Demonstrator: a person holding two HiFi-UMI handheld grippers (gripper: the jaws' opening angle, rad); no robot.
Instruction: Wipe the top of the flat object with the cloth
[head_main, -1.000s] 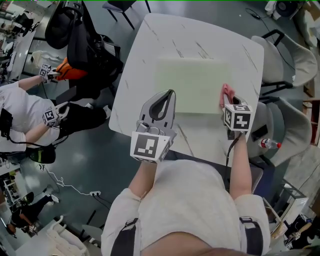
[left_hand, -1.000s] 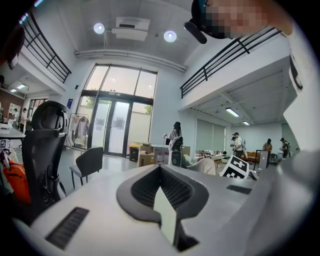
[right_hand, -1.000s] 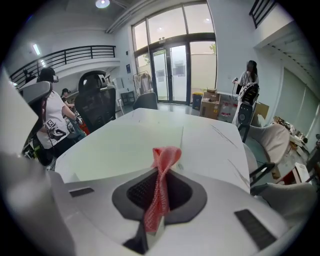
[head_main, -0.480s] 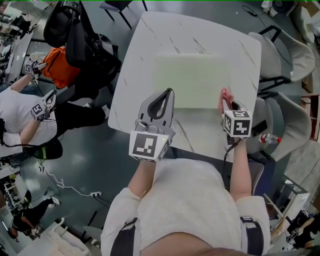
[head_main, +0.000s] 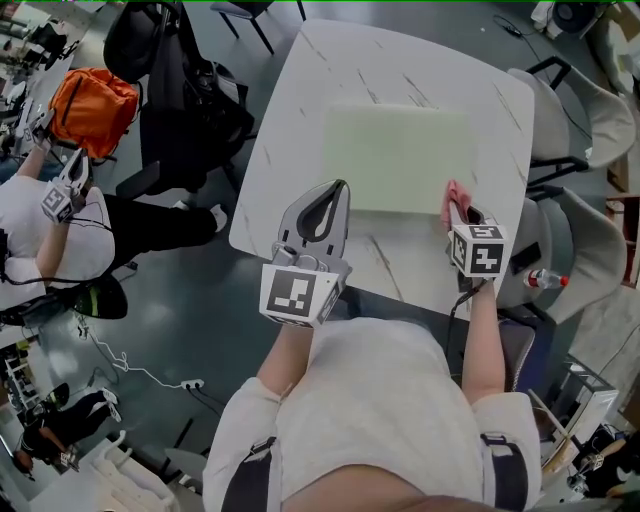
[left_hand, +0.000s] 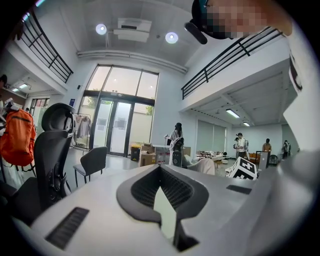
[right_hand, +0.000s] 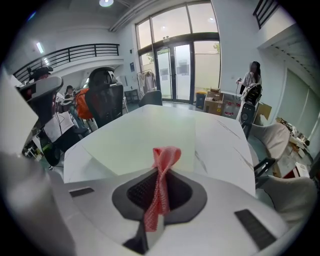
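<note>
**Item: wiping set-up, head view and both gripper views.**

- Flat object: pale green rectangular mat (head_main: 400, 155), lying flat on the white marble-patterned table (head_main: 290, 110). Its long axis runs left to right across the person, and its top is bare.
- Cloth: small pink-red woven rag (head_main: 455, 190), folded into a strip.
- Right gripper (head_main: 456, 206): jaws clamped on the rag, which stands up from between the pads in the right gripper view (right_hand: 165, 156). It is held at the mat's near right corner, with the mat spreading away ahead and to the left. Whether the rag touches the surface cannot be settled from these views.
- Left gripper (head_main: 337, 190): jaws appear to meet at the tips with nothing between them. It is held at the mat's near left edge, pointing forward.
- Judgement: the right gripper is the nearer to the work, and a stroke leftward along the long axis looks unobstructed.
- Surroundings, all off the table: pale grey chairs (head_main: 590, 110) on the right, black office chair (head_main: 165, 60) and orange backpack (head_main: 92, 105) on the left, another person (head_main: 45, 230) at the far left.
</note>
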